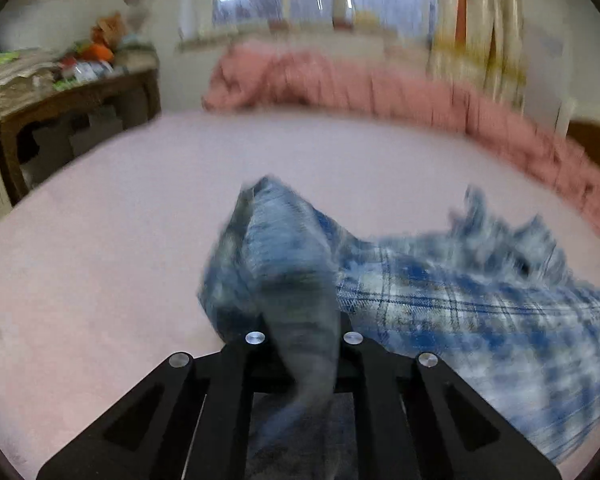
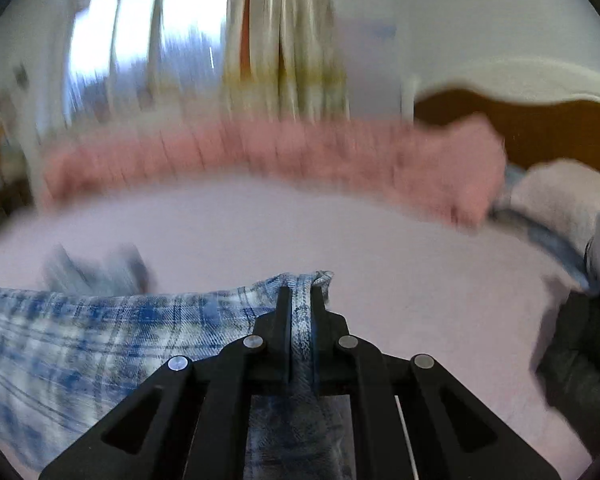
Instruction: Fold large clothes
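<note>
A blue and white plaid shirt (image 1: 460, 312) is stretched between both grippers above a pale pink bed sheet (image 1: 100, 248). My left gripper (image 1: 302, 320) is shut on one bunched end of the shirt, which bulges over and hides the fingertips. The cloth runs off to the right. In the right wrist view my right gripper (image 2: 300, 300) is shut on the shirt's edge (image 2: 302, 332), and the shirt (image 2: 100, 340) spreads to the left. Both views are motion-blurred.
A rumpled pink blanket (image 1: 380, 84) lies along the far side of the bed, also in the right wrist view (image 2: 300, 148). A cluttered wooden table (image 1: 72, 96) stands far left. Window and curtains (image 1: 476, 20) are behind. A white pillow (image 2: 572, 200) and wooden headboard (image 2: 540, 128) sit right.
</note>
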Demonstrator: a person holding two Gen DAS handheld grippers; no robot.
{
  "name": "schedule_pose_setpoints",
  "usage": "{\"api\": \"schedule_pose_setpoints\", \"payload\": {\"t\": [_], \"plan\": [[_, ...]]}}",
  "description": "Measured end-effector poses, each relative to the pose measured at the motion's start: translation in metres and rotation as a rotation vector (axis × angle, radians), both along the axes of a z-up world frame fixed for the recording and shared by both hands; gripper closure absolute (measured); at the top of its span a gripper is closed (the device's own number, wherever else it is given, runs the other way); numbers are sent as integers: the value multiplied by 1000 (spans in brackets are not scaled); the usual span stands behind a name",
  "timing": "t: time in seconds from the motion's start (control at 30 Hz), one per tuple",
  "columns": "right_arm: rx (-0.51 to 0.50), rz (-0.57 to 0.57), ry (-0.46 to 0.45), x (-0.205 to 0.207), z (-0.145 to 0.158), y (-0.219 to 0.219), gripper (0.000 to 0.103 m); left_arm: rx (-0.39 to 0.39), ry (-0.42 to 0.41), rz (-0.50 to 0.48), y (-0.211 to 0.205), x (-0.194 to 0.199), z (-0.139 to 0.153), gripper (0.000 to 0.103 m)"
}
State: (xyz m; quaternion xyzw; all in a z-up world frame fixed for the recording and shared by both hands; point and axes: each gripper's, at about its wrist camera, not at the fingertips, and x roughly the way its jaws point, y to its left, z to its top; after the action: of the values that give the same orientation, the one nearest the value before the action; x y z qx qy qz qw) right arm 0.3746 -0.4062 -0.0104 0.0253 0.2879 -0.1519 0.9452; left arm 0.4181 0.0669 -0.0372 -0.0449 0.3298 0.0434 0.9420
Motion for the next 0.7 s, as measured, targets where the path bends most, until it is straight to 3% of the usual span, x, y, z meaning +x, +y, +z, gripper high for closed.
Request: {"api": "schedule_pose_setpoints", "payload": {"t": [0.07, 0.17, 0.27, 0.3, 0.37, 0.4, 0.43, 0.5, 0.57, 0.63, 0.7], "plan": [[80, -21, 143, 20, -17, -10, 95, -15, 48, 2, 2, 7, -6, 92], [164, -29, 133, 17, -22, -22, 95, -28, 86, 7, 2, 14, -10, 88], [161, -44, 133, 16, -22, -22, 87, -27, 58, 14, 0, 9, -5, 83], [146, -66, 138, 15, -22, -23, 76, -24, 27, 25, 0, 5, 0, 79], [122, -107, 132, 7, -15, -24, 51, -21, -100, 53, 2, -13, 17, 54], [109, -131, 117, 2, -12, -23, 39, -9, -186, 71, 1, -26, 28, 46], [108, -137, 100, -5, -8, -25, 35, 10, -256, 82, -2, -37, 38, 35], [107, -115, 55, -16, 5, -24, 35, 23, -342, 68, -9, -55, 53, 26], [82, -98, 22, -28, 18, -15, 29, -26, -365, -1, -17, -67, 64, 19], [51, -64, -30, -38, 30, -1, 11, -65, -363, -84, -28, -74, 69, 14], [29, 6, -82, -49, 43, 19, 8, -49, -371, -156, -45, -80, 73, 11]]}}
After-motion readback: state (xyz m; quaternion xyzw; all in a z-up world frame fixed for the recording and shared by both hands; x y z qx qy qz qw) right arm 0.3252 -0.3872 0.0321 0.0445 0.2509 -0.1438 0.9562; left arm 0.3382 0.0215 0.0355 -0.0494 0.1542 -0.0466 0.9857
